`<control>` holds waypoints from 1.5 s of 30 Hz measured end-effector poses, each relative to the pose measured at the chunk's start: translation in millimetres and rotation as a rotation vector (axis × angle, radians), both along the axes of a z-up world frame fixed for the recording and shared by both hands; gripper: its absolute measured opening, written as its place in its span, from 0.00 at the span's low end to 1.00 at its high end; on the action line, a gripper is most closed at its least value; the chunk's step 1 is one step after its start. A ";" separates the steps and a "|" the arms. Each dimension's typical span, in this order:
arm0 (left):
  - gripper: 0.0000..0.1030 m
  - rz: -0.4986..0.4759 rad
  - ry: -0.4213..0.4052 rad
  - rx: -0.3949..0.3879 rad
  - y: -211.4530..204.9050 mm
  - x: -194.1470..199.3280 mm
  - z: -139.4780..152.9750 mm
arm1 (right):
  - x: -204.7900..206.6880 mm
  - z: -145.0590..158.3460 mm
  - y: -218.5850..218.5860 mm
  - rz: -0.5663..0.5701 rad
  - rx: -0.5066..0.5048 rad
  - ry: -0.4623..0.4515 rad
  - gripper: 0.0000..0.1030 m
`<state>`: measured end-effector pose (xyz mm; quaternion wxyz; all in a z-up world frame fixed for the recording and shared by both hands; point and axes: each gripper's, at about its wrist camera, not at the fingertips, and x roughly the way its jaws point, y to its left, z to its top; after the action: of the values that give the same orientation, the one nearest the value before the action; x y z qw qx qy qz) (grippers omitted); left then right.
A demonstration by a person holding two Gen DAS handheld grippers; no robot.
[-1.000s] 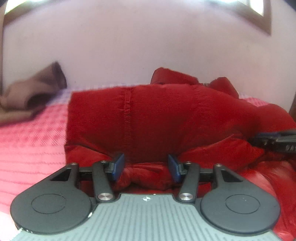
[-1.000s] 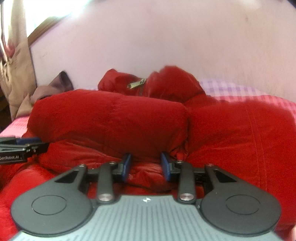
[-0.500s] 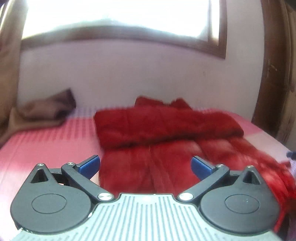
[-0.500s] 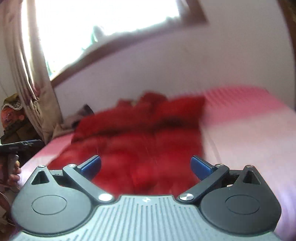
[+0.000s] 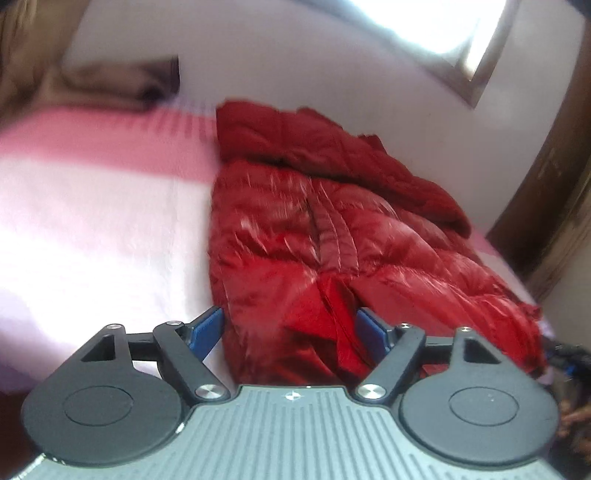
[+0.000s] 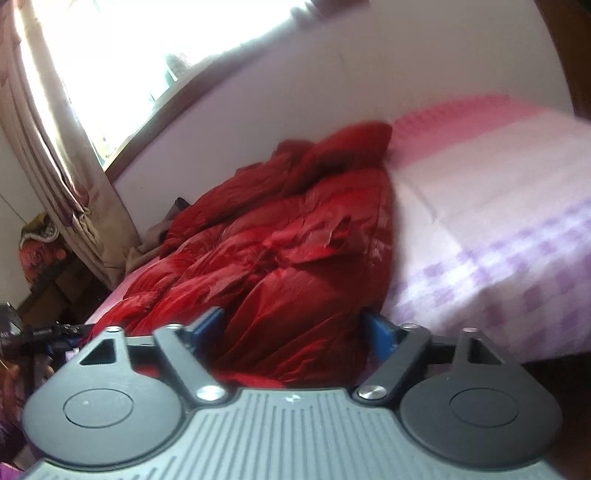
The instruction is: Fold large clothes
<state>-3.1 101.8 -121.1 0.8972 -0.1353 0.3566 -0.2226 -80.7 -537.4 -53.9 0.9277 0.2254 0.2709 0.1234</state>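
Here the red jacket is seen lying lengthwise straight ahead of both sets of jaws, its near hem framed between them. The left gripper and right gripper are held with jaws wide, having just been closing slightly; nothing is gripped.

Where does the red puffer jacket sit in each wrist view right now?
Left wrist: red puffer jacket fills centre and right, running down to the gripper.
Right wrist: jacket lies centre-left, pink bedspread to its right.
Shared landmark: the bedspread and the window.
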 end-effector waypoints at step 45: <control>0.30 -0.064 0.037 -0.209 -8.4 -8.1 -13.6 | 16.0 -30.2 -2.3 0.053 0.316 0.024 0.31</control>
<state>-11.2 93.4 -134.7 0.8639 -0.2207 0.3522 -0.2845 -64.7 -539.7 -84.2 0.8738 0.3629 0.2647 0.1864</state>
